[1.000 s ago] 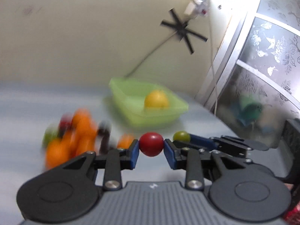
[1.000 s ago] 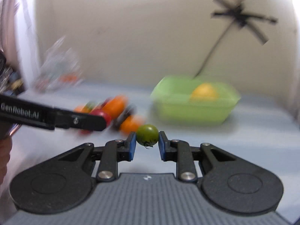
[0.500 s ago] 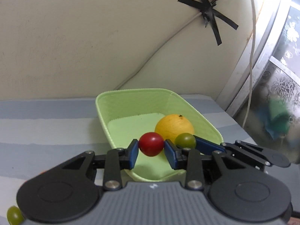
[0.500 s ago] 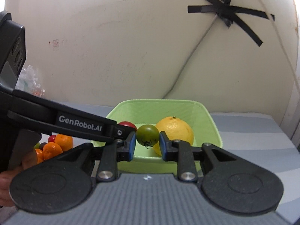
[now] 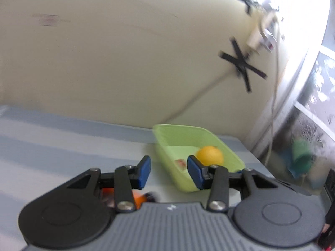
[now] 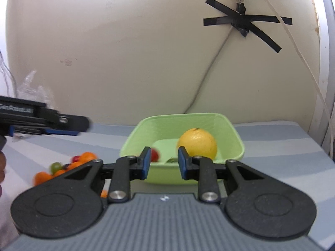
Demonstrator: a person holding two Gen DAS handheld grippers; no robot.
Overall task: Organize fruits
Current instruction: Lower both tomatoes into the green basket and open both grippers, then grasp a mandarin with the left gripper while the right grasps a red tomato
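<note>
A light green bin [image 6: 234,133] stands on the striped table and holds a large yellow orange [image 6: 197,143], a small red tomato [image 6: 155,155] and a green tomato [image 6: 172,160]. My right gripper [image 6: 163,164] is open and empty, just in front of the bin. My left gripper [image 5: 168,172] is open and empty, left of the bin [image 5: 167,144]; the orange [image 5: 209,155] and the blurred red tomato [image 5: 180,163] show inside. The left gripper also shows from the side in the right wrist view [image 6: 62,123].
A pile of small oranges, red and green fruits [image 6: 62,167] lies on the table left of the bin; some show under my left gripper [image 5: 138,198]. A wall with a taped cable [image 6: 245,27] stands behind. A plastic bag [image 6: 31,90] sits far left.
Both grippers have opened and dropped their tomatoes into the bin. The left gripper has pulled back to the left, away from the bin.
</note>
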